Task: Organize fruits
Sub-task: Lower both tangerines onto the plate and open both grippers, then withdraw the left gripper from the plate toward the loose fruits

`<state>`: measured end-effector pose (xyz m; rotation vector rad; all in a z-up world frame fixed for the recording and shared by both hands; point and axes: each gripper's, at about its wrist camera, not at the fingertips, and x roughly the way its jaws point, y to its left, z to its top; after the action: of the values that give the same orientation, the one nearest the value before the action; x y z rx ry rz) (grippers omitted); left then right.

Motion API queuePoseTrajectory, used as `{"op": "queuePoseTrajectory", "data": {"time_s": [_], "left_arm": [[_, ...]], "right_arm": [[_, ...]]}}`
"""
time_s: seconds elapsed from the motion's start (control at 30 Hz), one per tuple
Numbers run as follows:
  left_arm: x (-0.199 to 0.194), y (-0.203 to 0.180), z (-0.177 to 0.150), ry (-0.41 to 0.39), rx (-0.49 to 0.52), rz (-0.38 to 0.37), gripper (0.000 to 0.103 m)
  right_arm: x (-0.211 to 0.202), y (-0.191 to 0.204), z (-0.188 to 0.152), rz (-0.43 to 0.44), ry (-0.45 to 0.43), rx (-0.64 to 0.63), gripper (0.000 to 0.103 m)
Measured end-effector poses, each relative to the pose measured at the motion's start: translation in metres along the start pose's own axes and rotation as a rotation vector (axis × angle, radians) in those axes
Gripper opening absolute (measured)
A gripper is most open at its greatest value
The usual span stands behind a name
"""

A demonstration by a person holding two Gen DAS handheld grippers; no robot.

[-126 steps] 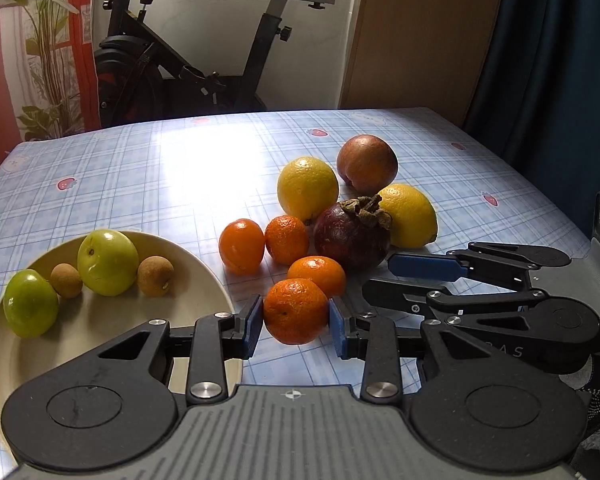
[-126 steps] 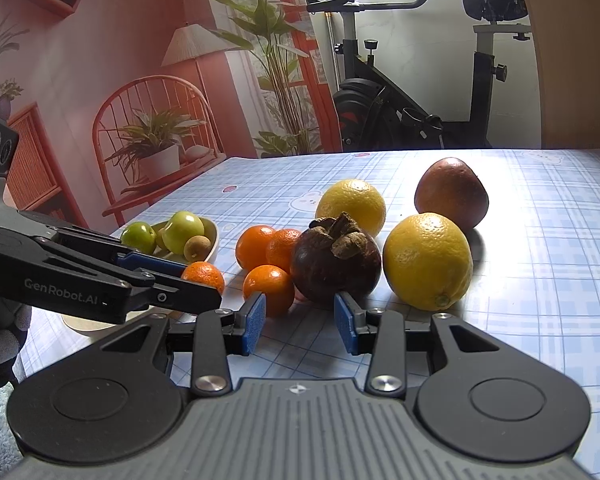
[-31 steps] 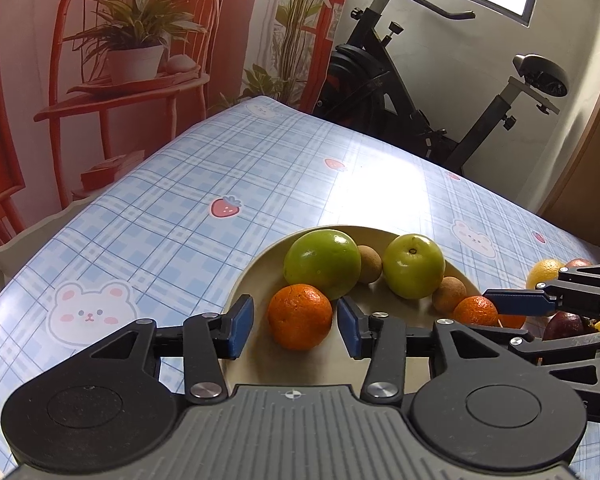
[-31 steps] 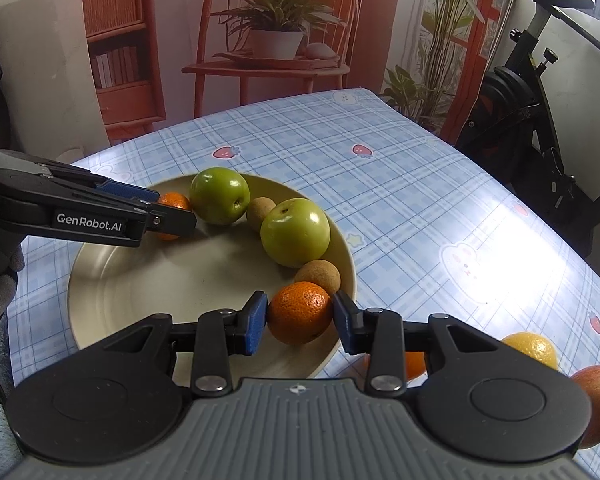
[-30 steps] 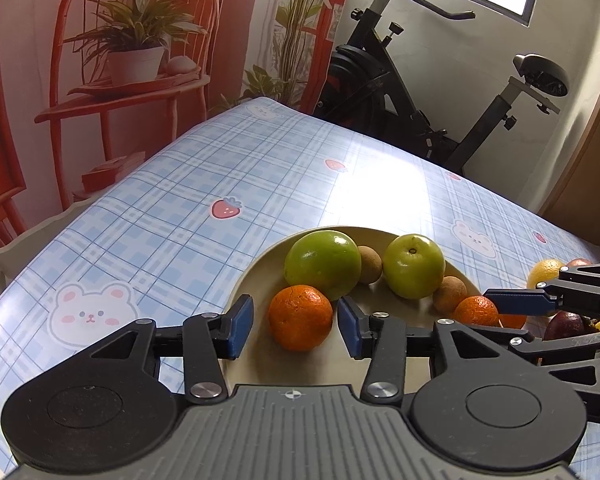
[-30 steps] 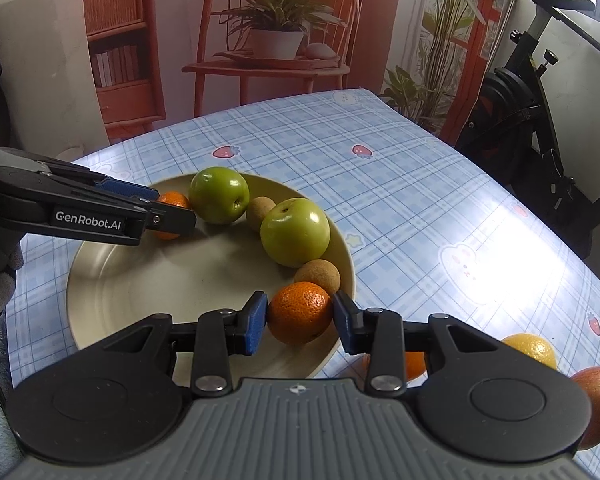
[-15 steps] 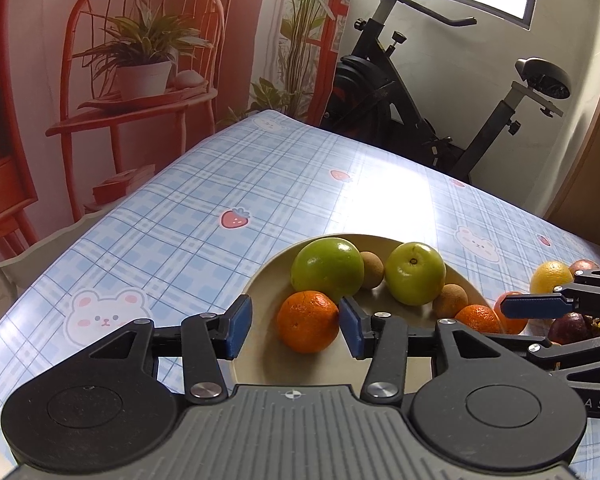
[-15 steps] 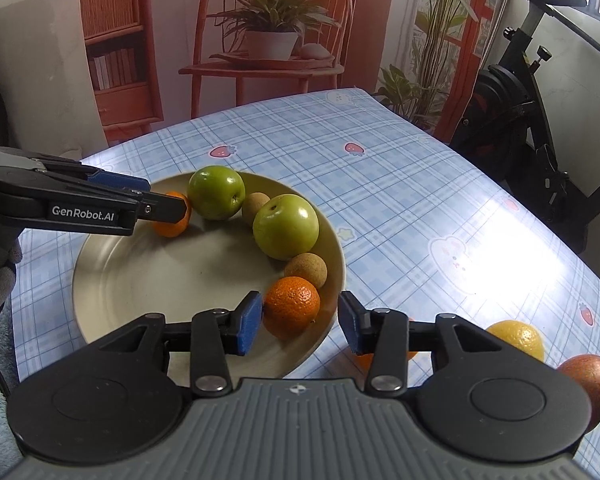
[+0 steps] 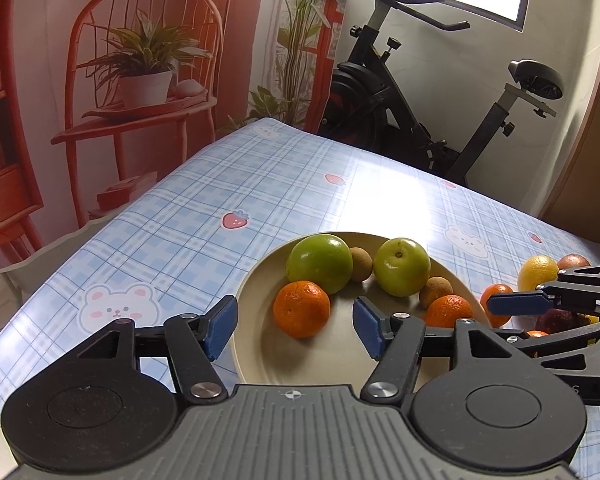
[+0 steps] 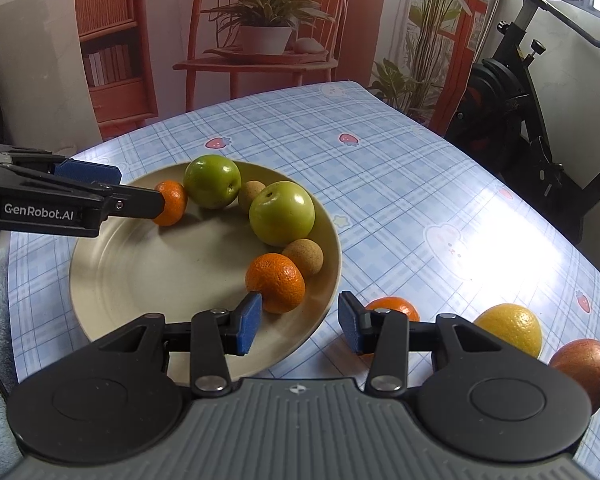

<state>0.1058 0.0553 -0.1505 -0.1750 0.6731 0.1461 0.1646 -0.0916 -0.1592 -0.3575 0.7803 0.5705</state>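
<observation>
Beige plate (image 10: pixel 100 280) holds orange mandarins (image 10: pixel 275 282) and green apples (image 10: pixel 281 213); the tablecloth (image 10: pixel 380 184) is blue plaid with strawberries.

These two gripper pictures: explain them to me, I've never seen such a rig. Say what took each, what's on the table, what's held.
A person holds a two-finger gripper in each hand, each with a camera looking along its fingers. One picture is from the left gripper, the other from the right gripper.

On the checked tablecloth stands a plate with two green fruits, two small brown ones and two mandarins. More fruit lies beside it.

Nothing is held. The left jaws have just been opening around one mandarin without touching it. The right jaws are open; the other mandarin sits just beyond them.
</observation>
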Motion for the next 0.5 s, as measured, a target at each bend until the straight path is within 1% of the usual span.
{"op": "queuePoseTrajectory", "data": {"time_s": [0.07,0.2,0.3,0.37,0.5], "left_arm": [[0.004,0.001,0.001,0.014,-0.002,0.011,0.066],[0.008,0.0,-0.001,0.028,0.005,0.035,0.066],[0.008,0.004,-0.001,0.018,0.001,0.066,0.066],[0.009,0.009,0.001,0.02,-0.022,0.065,0.067],[0.009,0.01,0.002,0.008,-0.03,0.079,0.069]], "right_arm": [[0.001,0.002,0.001,-0.007,0.001,-0.006,0.046],[0.005,0.004,0.004,-0.014,-0.001,-0.006,0.051],[0.007,0.004,0.005,-0.017,-0.003,0.0,0.053],[0.008,0.004,0.006,-0.024,-0.004,0.003,0.053],[0.011,0.004,0.007,-0.043,0.003,-0.009,0.053]]}}
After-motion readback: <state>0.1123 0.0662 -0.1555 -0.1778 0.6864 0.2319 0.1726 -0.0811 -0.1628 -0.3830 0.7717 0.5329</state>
